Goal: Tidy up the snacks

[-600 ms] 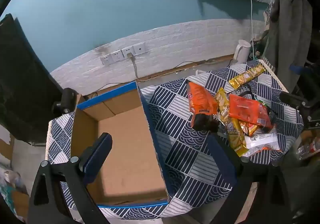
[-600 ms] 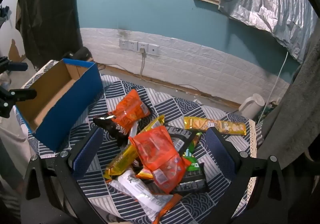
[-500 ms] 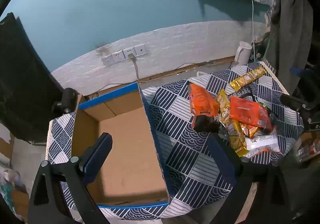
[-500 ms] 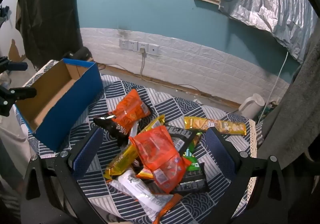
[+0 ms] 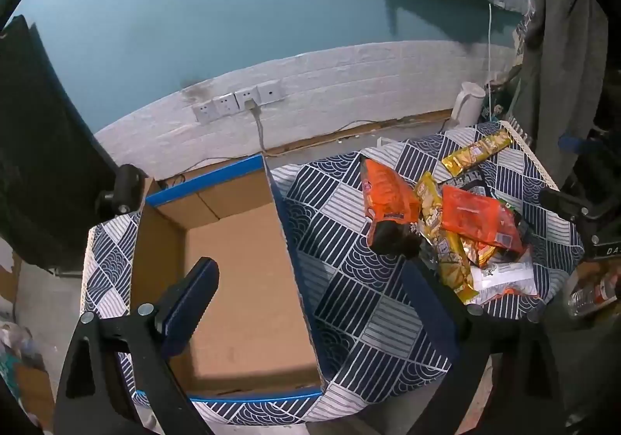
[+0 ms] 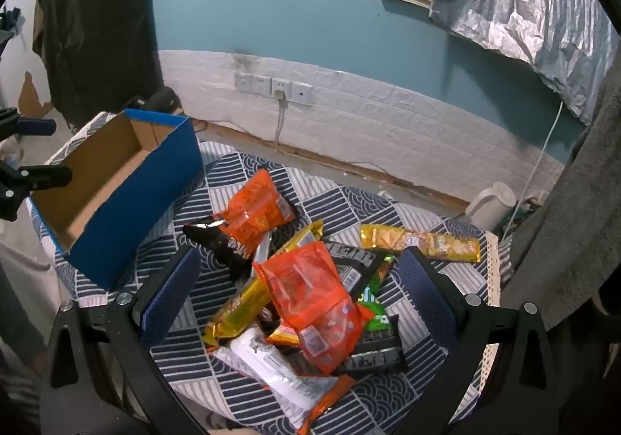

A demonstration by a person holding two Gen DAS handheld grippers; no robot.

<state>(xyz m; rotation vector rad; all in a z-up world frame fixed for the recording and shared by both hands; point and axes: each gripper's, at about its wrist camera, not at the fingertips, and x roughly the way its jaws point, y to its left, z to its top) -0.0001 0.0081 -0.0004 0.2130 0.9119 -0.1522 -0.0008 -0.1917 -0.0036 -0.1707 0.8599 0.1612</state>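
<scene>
A: Nothing packed yet. Blue cardboard box bare inside, set along the left edge of the table, long side running from near edge to far edge.

B: And the snacks?

A: Heaped toward the right half of the table, well apart from the box. Orange pouch on top of the heap, tilted over a gold bar and some black wrappers. Second orange bag with a black end just beside the heap, on the box side. Long yellow packet alone near the far right corner. White wrapper at the near edge.

B: Grippers?

A: Left gripper spread wide, empty, hanging over the box's right wall. Right gripper equally wide apart, empty, poised above the heap with the top orange pouch between its fingers in view, though no contact visible.

B: So which step?

A: Judged as the very start: first pick not yet made. Likely next: down onto the top orange pouch, close across its narrow width, lift clear, carry left to the box.

B: Anything to mind?

A: Slippery, puffy film. A bite too shallow probably slides off; too deep probably drags the gold bar underneath along. Better from the top of the pile than from the buried wrappers.
</scene>
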